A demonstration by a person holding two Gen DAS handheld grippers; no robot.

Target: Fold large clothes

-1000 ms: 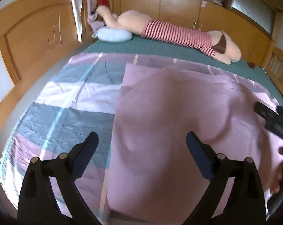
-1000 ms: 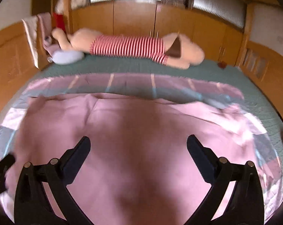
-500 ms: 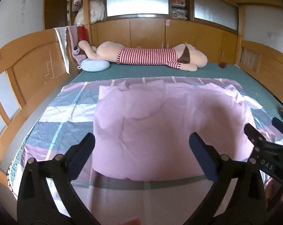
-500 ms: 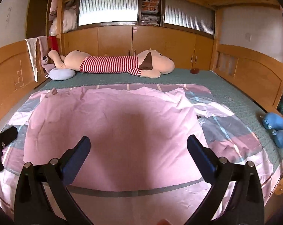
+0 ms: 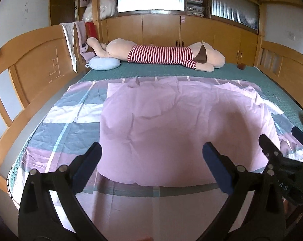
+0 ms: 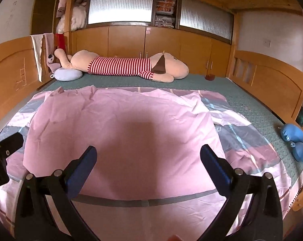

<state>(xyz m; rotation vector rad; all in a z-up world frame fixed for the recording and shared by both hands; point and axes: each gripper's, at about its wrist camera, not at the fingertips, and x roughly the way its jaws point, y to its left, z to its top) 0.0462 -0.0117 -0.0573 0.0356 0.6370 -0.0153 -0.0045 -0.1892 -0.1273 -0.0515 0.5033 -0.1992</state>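
Note:
A large pink cloth (image 5: 171, 124) lies spread and folded over on a checked pink, grey and white sheet (image 5: 67, 128) on the bed; it also shows in the right wrist view (image 6: 121, 136). My left gripper (image 5: 151, 160) is open and empty, held above the cloth's near edge. My right gripper (image 6: 148, 160) is open and empty, also above the near edge. The right gripper shows at the right edge of the left wrist view (image 5: 281, 160); the left gripper shows at the left edge of the right wrist view (image 6: 3, 146).
A long plush dog in a striped shirt (image 5: 161, 55) and a blue pillow (image 5: 104, 63) lie at the far side on the green mattress (image 5: 241, 74). Wooden bed rails (image 5: 37, 60) stand left and right (image 6: 271, 76). A blue toy (image 6: 295, 140) lies at the right.
Both grippers have drawn back and risen from close over the cloth. The pink cloth has settled flat on the sheet. Both stay open.

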